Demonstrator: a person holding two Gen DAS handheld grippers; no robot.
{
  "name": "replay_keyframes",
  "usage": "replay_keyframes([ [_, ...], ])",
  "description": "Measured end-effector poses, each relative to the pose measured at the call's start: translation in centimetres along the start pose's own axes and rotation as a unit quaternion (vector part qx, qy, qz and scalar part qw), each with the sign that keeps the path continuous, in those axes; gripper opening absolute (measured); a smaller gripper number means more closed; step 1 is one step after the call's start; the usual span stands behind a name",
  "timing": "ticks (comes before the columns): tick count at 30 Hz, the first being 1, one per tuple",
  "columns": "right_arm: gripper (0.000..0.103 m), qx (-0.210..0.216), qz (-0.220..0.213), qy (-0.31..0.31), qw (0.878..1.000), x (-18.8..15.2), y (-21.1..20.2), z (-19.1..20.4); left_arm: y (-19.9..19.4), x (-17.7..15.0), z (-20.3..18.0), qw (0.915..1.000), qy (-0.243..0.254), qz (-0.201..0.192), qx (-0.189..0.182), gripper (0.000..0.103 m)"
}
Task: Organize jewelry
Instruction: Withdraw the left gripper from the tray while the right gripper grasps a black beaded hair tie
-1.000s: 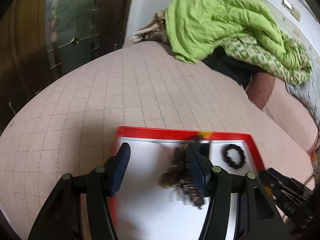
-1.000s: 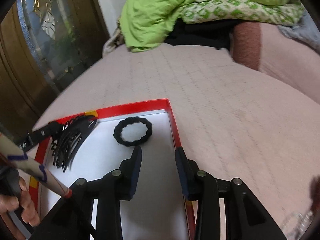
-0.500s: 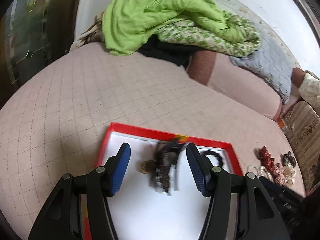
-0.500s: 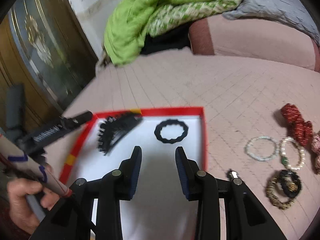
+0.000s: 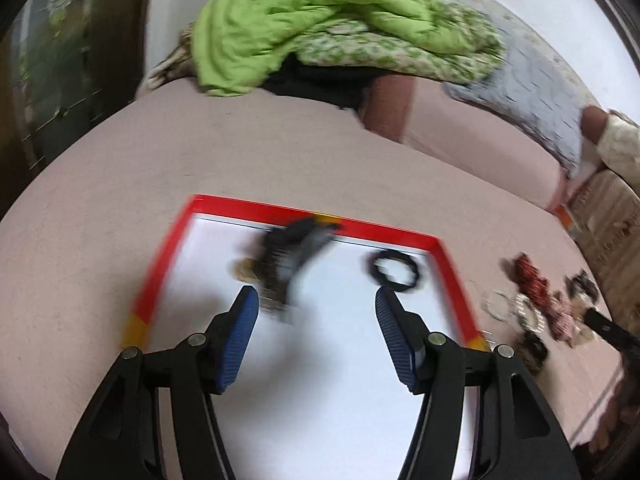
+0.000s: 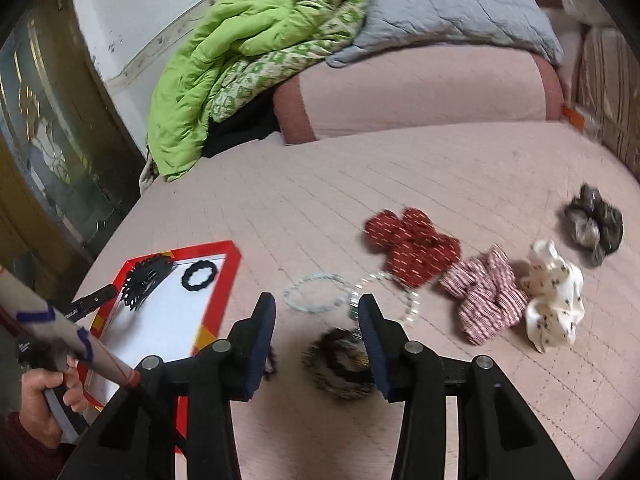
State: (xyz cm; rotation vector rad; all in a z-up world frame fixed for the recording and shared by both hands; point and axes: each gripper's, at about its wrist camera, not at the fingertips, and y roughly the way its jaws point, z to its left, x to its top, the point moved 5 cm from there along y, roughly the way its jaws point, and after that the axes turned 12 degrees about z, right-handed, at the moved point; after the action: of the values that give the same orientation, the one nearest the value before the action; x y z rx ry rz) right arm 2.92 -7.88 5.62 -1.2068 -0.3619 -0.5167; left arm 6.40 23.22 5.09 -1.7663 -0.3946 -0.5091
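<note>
Jewelry lies partly in a red-rimmed tray (image 5: 452, 276) on the bed: a black hair claw (image 5: 288, 256) and black ring (image 5: 394, 270). Left gripper (image 5: 314, 336) fingers stand apart over the tray, empty. Right gripper (image 6: 316, 332), fingers just opening, empty, hovers beside the tray over a dark beaded bracelet (image 6: 340, 364).

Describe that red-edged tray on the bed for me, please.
The tray is a flat rectangle with a plain white floor and a low red rim, with yellow patches at some corners. It looks like card or thin plastic. It lies flat on the pink quilted bed cover. In it are a black hair claw near the far edge and a black wavy ring near the far right corner, apart from each other. The left gripper hangs open above its floor, touching nothing.
</note>
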Motion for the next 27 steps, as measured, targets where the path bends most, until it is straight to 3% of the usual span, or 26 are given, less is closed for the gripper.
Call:
replay_keyframes([
  [10, 0.047, 0.018, 0.008, 0.035, 0.999, -1.2, -0.1, -5.3, 0.0, -3.0, -11.6, 0.9948, 0.086, 0.026, -0.049, 0.060],
  [14, 0.047, 0.054, 0.027, 0.039, 0.997, -1.3, 0.5, -5.0, -0.7, -3.7, -14.3, 0.9919, 0.105, 0.034, -0.062, 0.060],
  [18, 0.044, 0.055, 0.090, -0.038, 0.994, -2.7, 3.0, -1.8, -1.1, -4.2, -15.1, 0.9918, 0.115, 0.036, -0.042, 0.060],
  [21, 0.041, 0.037, 0.096, -0.092, 0.990, -3.2, 3.7, 0.0, -1.0, -4.5, -14.4, 0.9929, 0.105, 0.042, -0.039, 0.060],
  [25, 0.034, 0.024, 0.106, -0.109, 0.988, -3.1, 4.7, 0.3, -0.7, -5.0, -13.8, 0.9931, 0.099, 0.050, -0.037, 0.060],
  [27, 0.026, 0.024, 0.121, -0.111, 0.986, -3.1, 5.7, 0.3, -0.4, -5.2, -13.8, 0.9929, 0.098, 0.056, -0.039, 0.060],
])
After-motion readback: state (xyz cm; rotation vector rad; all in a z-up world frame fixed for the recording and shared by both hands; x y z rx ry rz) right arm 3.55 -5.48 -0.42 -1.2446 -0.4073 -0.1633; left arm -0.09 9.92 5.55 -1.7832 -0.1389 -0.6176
